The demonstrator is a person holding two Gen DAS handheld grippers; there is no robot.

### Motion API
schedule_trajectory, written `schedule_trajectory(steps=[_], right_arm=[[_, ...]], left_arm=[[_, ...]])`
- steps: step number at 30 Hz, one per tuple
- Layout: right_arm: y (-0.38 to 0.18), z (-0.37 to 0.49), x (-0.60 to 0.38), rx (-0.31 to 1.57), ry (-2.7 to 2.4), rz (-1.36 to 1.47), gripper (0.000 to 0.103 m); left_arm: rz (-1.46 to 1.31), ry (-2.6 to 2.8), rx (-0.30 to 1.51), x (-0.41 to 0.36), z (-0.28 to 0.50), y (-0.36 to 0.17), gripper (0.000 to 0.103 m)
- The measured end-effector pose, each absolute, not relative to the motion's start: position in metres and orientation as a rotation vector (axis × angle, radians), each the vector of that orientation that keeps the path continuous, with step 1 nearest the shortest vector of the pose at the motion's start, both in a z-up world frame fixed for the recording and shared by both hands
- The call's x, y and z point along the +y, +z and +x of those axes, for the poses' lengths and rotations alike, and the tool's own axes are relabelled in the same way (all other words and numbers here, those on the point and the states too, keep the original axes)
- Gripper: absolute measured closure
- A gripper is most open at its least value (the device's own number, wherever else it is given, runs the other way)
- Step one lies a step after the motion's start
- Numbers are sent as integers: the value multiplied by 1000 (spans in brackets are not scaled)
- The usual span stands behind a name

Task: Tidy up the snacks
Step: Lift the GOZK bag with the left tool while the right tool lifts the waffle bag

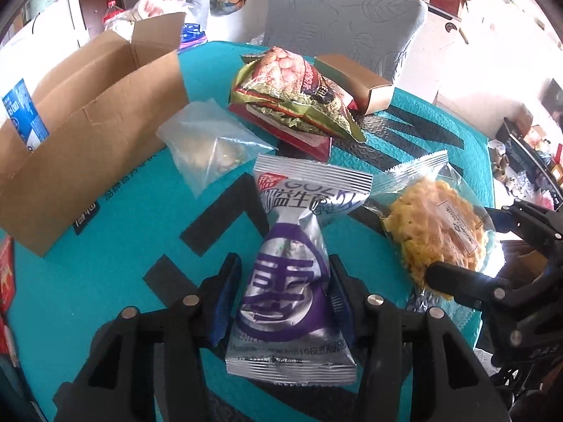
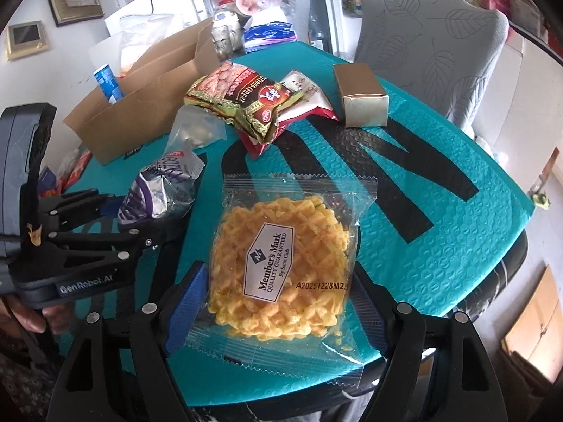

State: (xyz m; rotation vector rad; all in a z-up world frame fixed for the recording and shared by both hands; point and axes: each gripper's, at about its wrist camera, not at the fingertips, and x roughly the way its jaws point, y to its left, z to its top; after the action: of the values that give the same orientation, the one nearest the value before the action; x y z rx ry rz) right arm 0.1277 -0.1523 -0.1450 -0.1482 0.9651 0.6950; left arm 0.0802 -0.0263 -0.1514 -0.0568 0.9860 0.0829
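Observation:
A silver and purple snack packet [image 1: 285,281] stands pinched at its waist between the pads of my left gripper [image 1: 283,263], which is shut on it; from the right wrist view the same packet [image 2: 158,190] looks crumpled in that gripper [image 2: 140,218]. A clear packet of yellow crispy snack [image 2: 281,256] with a white label lies on the teal mat [image 2: 440,228]. My right gripper [image 2: 279,274] is shut on it, one blue pad against each side. In the left wrist view this yellow packet [image 1: 436,232] sits to the right, with the right gripper [image 1: 468,242] around it.
An open cardboard box [image 1: 88,123] stands at the left with a blue item inside. A clear bag of pale pieces [image 1: 211,147], a green-red cereal packet [image 1: 292,95] on a red packet [image 1: 299,137], and a gold box [image 1: 359,84] lie further back. A grey chair [image 1: 345,17] stands behind the table.

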Motion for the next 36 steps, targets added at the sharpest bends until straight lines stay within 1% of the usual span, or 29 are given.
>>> schedule_trajectory(steps=[4,7,8,9,11,13,15,19,20,21,22,24,26,28,30,31,36], right_arm=[[-147,127,-143,960,683,-204,11],[-149,126,-137,956,668,-242,8],[-150,126,-135,954,664,-248,8],[-150,126,-134,954,662,-250,8],[-150,126,-135,955,659,-245,8],[-150,127,-137,957,653,-241,7],[-150,128,-137,961,652,-229,7],[-150,129,-134,968,645,-240,7],[-150,129,-133,968,645,-244,7],[-149,129,-134,967,647,-244,7],[-149,128,-135,965,649,-243,7],[-149,129,-135,962,650,-235,7],[-149,128,-137,953,642,-227,10],[-147,127,-140,939,623,-228,25],[-145,129,-146,942,631,-200,29],[-144,129,-148,943,633,-188,31],[-139,127,-152,940,655,-143,33]], left_arm=[[-83,84,971,-25,84,-153,53],[-87,89,982,-22,81,-152,52],[-81,92,986,-23,83,-152,45],[-67,106,994,-24,84,-153,26],[-78,167,1040,-18,91,-159,0],[-138,158,1024,-8,90,-160,0],[-79,148,1033,-11,92,-162,0],[-83,135,1014,-13,93,-162,0],[-81,132,1006,-13,91,-161,4],[-79,129,994,-13,90,-161,15],[-75,127,976,-15,89,-159,21],[-69,114,958,-18,84,-153,49],[-66,104,944,-21,84,-150,65],[-62,103,942,-21,83,-149,65],[-66,94,944,-19,83,-148,65],[-73,82,948,-18,81,-147,65],[-84,66,922,-19,78,-137,65]])
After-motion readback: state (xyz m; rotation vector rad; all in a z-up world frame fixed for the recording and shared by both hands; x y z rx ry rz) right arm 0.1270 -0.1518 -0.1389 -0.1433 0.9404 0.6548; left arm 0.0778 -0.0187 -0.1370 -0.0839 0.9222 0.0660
